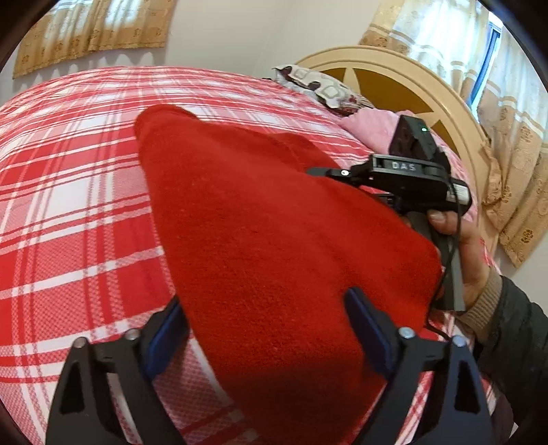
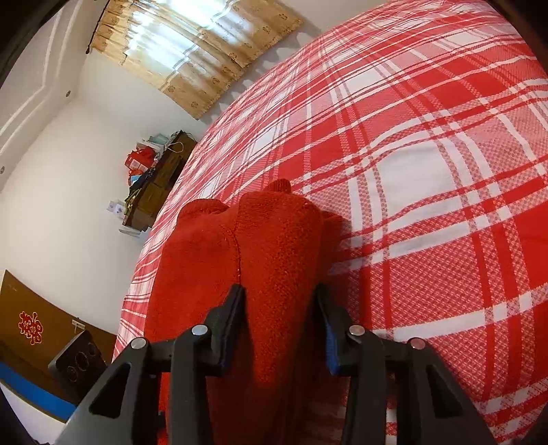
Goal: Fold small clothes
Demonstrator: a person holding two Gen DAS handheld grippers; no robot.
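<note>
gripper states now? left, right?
Left gripper: open, red garment between the fingers.
Right gripper: partly closed around a garment fold; grip cannot be told.

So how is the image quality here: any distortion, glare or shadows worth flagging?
Left wrist view: strong fisheye bulge in the red plaid bedspread, sunlit curtains washed out, near end of the red knitted garment in shadow. Right wrist view: same bulge, window curtain blown out.

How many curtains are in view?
2, both in the left wrist view: one top left above the bed, one right of the headboard. Others may be hidden.
</note>
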